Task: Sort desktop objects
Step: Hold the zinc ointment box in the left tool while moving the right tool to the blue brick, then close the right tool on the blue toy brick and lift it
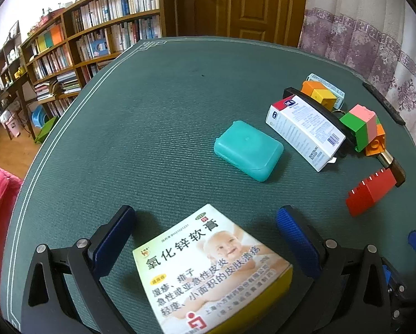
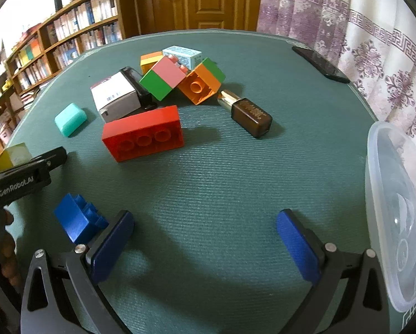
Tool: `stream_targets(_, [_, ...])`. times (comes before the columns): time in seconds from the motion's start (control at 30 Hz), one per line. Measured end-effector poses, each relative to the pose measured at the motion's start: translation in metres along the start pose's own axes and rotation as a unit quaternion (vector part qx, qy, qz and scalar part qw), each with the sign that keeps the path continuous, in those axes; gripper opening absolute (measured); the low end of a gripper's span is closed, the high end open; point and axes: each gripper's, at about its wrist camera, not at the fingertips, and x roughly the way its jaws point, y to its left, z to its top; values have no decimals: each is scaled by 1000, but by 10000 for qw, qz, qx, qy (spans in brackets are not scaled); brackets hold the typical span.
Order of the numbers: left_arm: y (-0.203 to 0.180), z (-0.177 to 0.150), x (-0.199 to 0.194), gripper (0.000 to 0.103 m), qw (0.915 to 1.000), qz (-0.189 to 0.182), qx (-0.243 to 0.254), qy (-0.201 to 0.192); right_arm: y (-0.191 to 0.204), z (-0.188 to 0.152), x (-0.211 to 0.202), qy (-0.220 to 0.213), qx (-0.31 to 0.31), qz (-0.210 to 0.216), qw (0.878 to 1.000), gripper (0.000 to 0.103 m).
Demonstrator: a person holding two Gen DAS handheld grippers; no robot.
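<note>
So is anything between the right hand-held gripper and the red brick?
Nothing visible: only bare mat lies between the open right hand-held gripper and the red brick. The blue brick sits off to its left.

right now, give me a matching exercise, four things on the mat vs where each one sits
Things:
1. ointment box
2. blue brick
3. clear tub
4. phone

Places:
A. far edge, by the curtain
B. between the open left tongs
C. just left of the right tongs
D. right edge of the right view

Pairs: 1-B, 2-C, 3-D, 4-A
</note>
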Motion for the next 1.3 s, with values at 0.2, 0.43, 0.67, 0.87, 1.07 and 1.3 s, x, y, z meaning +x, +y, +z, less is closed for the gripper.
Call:
stream_targets(0.2, [4, 0, -10, 102, 9999, -97, 63, -100, -9, -1, -7, -85, 117, 340, 9993, 103])
stream_targets(0.43, [9, 3, -33, 102, 9990, -210, 193, -356, -21, 2, -23, -272, 425, 838, 9952, 103])
stream_targets(0.67, [14, -2, -41, 102, 9987, -322, 222, -329, 4, 4, -43, -613, -120, 1344, 9890, 103])
stream_targets(0.87, [11, -13, -47, 102, 9977, -453, 331, -387, 27, 0, -47, -633, -638, 1546, 9839, 94])
stream_targets(1.07, [10, -20, -49, 102, 9963, -579, 458, -433, 39, -2, -37, -431, -786, 1587, 9832, 79])
stream_targets(1.3, [9, -23, -48, 102, 9945, -766, 525, -481, 51, -3, -28, -301, -948, 1597, 9821, 63])
